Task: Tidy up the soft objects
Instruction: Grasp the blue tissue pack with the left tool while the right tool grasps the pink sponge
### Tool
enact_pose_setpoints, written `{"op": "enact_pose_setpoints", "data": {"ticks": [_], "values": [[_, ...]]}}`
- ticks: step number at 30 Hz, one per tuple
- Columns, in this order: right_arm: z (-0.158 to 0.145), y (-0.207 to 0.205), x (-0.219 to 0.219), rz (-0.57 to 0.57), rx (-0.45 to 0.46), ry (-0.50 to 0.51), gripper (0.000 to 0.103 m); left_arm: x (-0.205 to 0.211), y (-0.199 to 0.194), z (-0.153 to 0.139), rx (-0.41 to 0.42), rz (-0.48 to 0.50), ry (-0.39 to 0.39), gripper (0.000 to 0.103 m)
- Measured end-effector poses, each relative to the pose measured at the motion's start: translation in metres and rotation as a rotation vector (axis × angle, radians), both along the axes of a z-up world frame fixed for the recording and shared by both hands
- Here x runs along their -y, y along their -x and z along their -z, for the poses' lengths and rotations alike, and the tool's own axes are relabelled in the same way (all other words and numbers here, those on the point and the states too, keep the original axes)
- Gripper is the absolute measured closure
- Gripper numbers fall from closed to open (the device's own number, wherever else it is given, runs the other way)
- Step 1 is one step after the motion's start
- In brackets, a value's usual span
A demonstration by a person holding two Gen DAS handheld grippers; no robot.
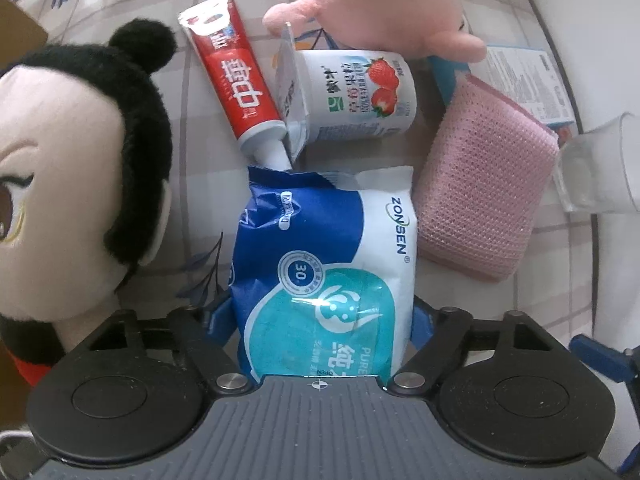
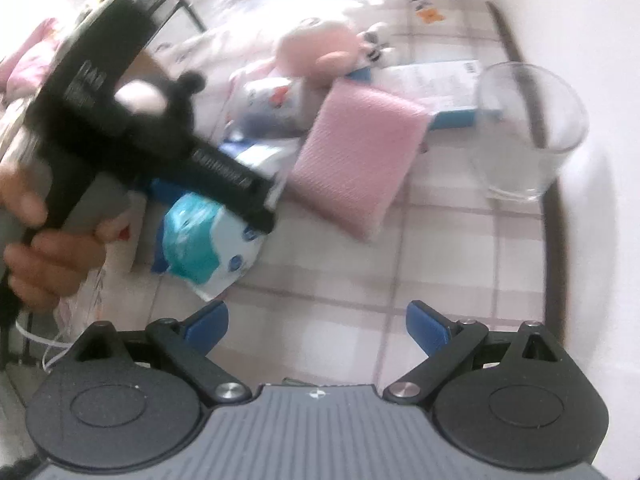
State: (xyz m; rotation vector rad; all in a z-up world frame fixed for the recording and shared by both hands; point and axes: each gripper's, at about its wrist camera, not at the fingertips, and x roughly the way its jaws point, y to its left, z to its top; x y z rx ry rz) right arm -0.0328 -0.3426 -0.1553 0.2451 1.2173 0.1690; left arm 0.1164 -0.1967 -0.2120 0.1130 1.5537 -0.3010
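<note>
A: On the checked cloth [image 1: 560, 272], left to right?
B: Black-haired doll [image 1: 80, 152]; toothpaste tube [image 1: 232, 84]; strawberry yogurt cup [image 1: 356, 96] on its side, lid sealed; pink cloth [image 1: 484, 204]; glass [image 2: 528, 128], nothing inside.
A: Wipes pack [image 1: 324, 264]?
B: Between the left gripper [image 1: 320, 320] fingers, pads at its sides; grasp cannot be told.
A: Right gripper [image 2: 316, 324]?
B: Jaws apart, holding nothing.

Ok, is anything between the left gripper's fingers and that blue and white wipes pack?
Nothing visible. The wipes pack already sits between the left gripper's blue fingers, one on each side. The toothpaste tube and yogurt cup lie beyond its far end, clear of the fingers.
</note>
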Motion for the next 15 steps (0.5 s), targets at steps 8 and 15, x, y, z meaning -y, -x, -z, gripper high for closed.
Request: {"op": "enact_pose_setpoints", "data": {"ticks": [8,15], "values": [[-0.018,-0.004,0.027,0.144,0.073,-0.013,0.005,-0.042,0.018,-0.013,-0.011,-0.105,0.032,0.027],[-0.015,-0.025,0.037,0.257,0.127,-0.061,0.005,-0.077,0.027,-0.076,0.138,-0.166,0.155,0.027]]}}
